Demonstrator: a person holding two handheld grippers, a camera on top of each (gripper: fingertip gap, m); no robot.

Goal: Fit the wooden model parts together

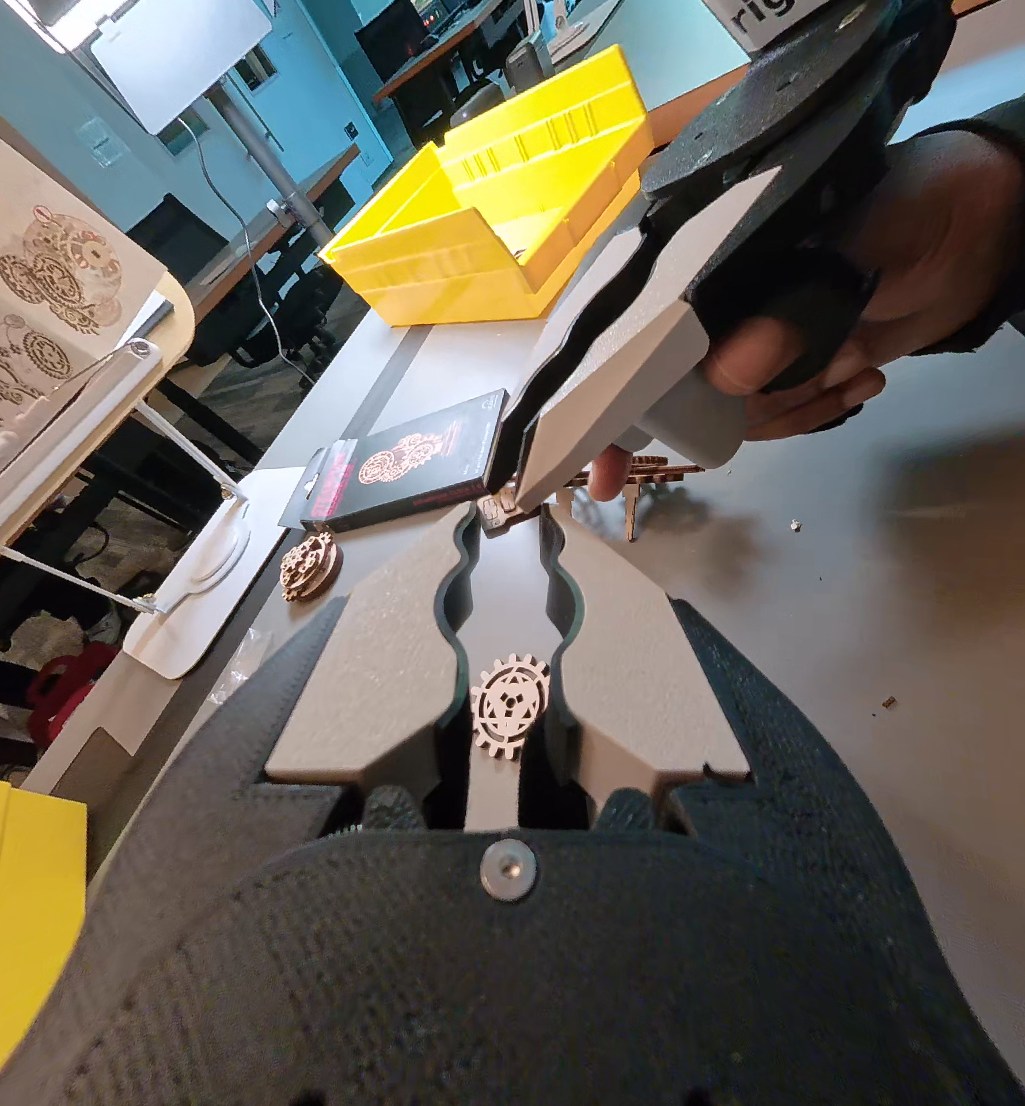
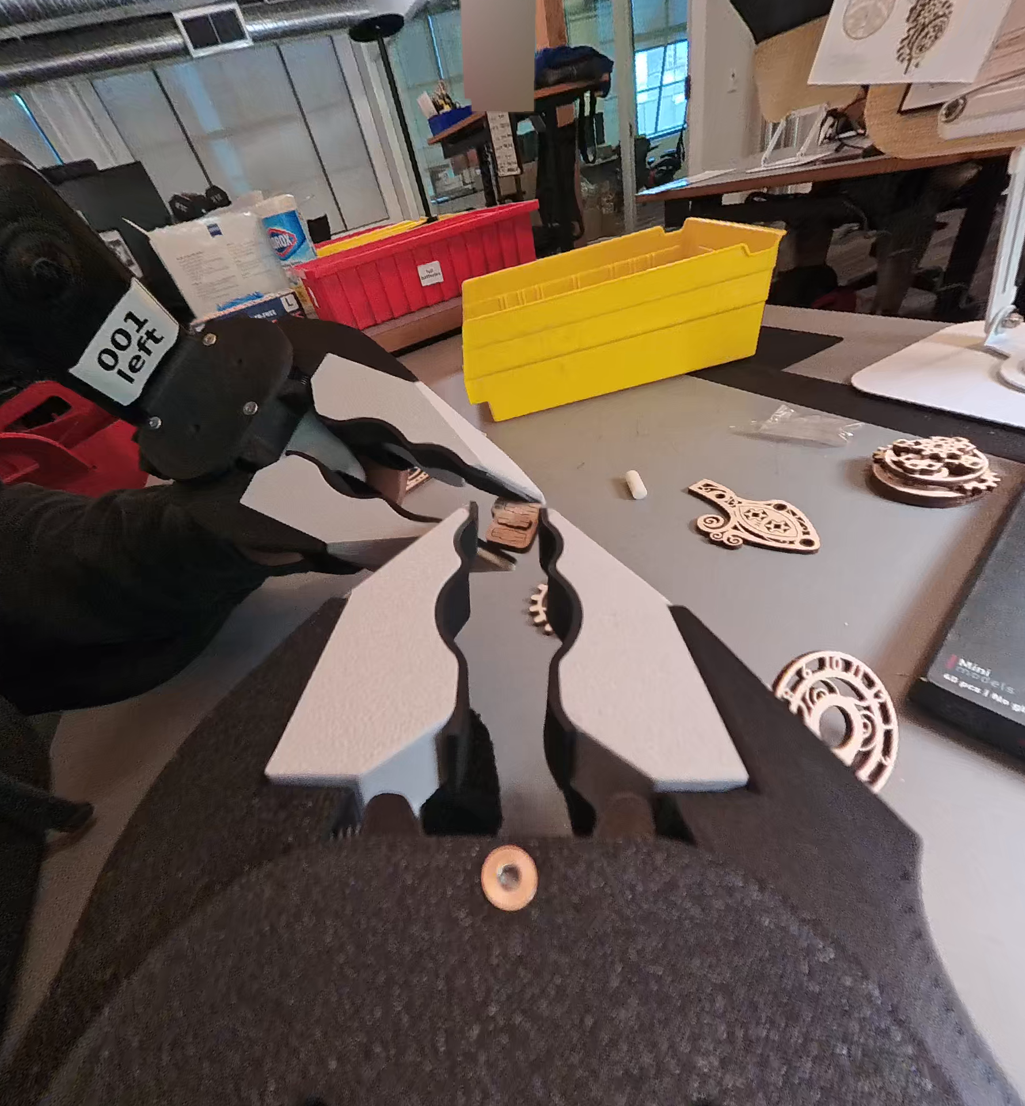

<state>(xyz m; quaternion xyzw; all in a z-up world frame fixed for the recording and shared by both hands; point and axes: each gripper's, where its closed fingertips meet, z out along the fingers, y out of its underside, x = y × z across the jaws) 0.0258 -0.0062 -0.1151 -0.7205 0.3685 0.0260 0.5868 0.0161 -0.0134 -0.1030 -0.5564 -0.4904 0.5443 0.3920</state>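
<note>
A small layered wooden part sits between the tips of my left gripper, whose jaws stand narrowly apart around it. My right gripper comes in from the upper right and meets the same part with its tips. In the right wrist view the part fills the gap of my right gripper, and my left gripper touches it from the left. A flat wooden gear lies on the grey table under my left fingers. It is partly hidden in the right wrist view.
A legged wooden assembly stands behind the right gripper. A stacked gear disc, a drop-shaped wooden plate, a ring dial, a white peg, a black box, a yellow bin and a white stand base lie around. Left and right tips are no more than a few centimetres apart. The flat wooden gear sits 11 cm or so from the ends of my left fingers.
</note>
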